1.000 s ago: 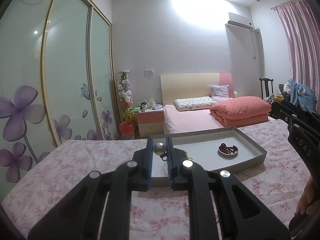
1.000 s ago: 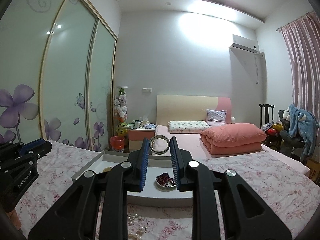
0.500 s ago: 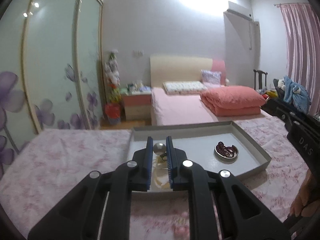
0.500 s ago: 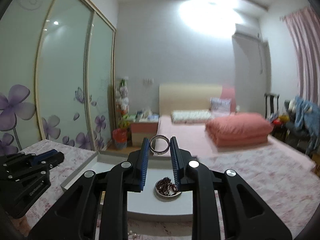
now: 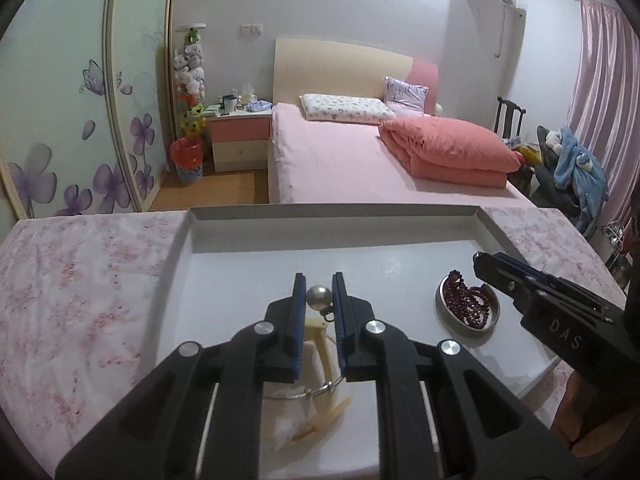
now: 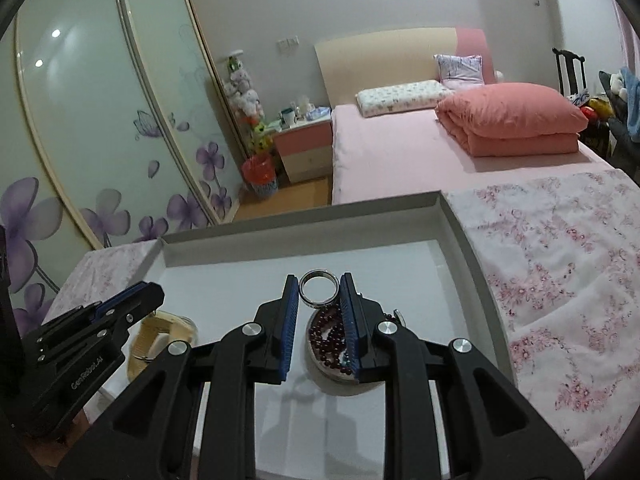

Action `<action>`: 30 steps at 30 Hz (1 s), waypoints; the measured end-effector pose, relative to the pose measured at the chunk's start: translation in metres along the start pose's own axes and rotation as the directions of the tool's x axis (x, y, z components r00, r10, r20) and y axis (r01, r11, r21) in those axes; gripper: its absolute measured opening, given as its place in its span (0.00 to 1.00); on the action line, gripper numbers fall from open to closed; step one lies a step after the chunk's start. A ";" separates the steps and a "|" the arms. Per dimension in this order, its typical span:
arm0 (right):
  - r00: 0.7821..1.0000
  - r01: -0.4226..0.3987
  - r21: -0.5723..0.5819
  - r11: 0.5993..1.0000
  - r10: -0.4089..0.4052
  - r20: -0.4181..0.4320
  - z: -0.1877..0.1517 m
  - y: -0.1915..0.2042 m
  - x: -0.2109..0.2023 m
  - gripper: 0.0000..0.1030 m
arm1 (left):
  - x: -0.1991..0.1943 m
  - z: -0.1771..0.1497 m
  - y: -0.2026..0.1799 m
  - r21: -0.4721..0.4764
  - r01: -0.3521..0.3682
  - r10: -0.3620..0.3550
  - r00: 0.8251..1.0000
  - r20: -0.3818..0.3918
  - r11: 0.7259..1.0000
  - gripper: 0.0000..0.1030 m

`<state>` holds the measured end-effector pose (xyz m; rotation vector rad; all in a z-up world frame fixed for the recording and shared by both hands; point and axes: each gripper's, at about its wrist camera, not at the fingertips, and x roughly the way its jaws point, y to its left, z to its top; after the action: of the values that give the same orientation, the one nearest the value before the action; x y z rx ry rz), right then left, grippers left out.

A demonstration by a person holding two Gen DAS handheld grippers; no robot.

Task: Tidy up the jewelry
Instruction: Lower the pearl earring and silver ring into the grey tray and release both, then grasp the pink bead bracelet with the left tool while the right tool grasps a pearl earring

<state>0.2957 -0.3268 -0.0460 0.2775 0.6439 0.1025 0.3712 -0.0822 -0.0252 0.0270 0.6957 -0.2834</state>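
1. Left claw (image 5: 319, 298) squeezes a silver ball (image 5: 319, 296) between its blue pads (image 5: 299, 312). A small hook hangs under the ball.
2. Right claw (image 6: 319, 295) pinches a silver ring (image 6: 319, 287) by its two sides. The ring stands up on its edge.
3. Both claws are over a white tray (image 5: 432, 258) with low grey walls.
4. Under the right claw sits a little round dish (image 6: 362, 384) full of dark red beads (image 6: 330, 334).
5. Under the left claw lies a pale yellow band (image 5: 316, 344) with a metal buckle (image 5: 308, 392).
6. The tray sits on a bench with a pink flower cloth (image 6: 560, 280).
7. Behind it is a pink bed (image 5: 340, 160) with a folded quilt (image 5: 448, 152).
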 end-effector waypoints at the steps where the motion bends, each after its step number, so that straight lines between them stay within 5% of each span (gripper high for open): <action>1: 1.000 -0.005 0.003 1.000 0.005 -0.002 -0.001 0.000 -0.001 0.23 | 0.002 0.000 0.000 -0.004 0.003 -0.003 1.000 -0.003 1.000 0.14; 4: 1.000 -0.002 0.000 1.000 0.002 0.014 0.000 0.000 -0.010 0.36 | 0.001 -0.001 0.004 -0.027 0.013 -0.014 1.000 -0.005 1.000 0.23; 18: 0.996 -0.013 -0.024 1.000 0.015 0.085 -0.016 -0.003 -0.100 0.37 | -0.092 -0.025 0.050 -0.073 -0.017 0.022 0.998 0.065 0.997 0.38; 30: 0.996 -0.045 -0.067 0.997 0.050 0.071 -0.071 0.009 -0.153 0.37 | -0.109 -0.100 0.016 0.023 0.095 -0.092 0.990 -0.104 0.995 0.51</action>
<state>0.1312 -0.3301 -0.0095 0.2322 0.5608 0.1580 0.2331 -0.0276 -0.0338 0.0361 0.7968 -0.3834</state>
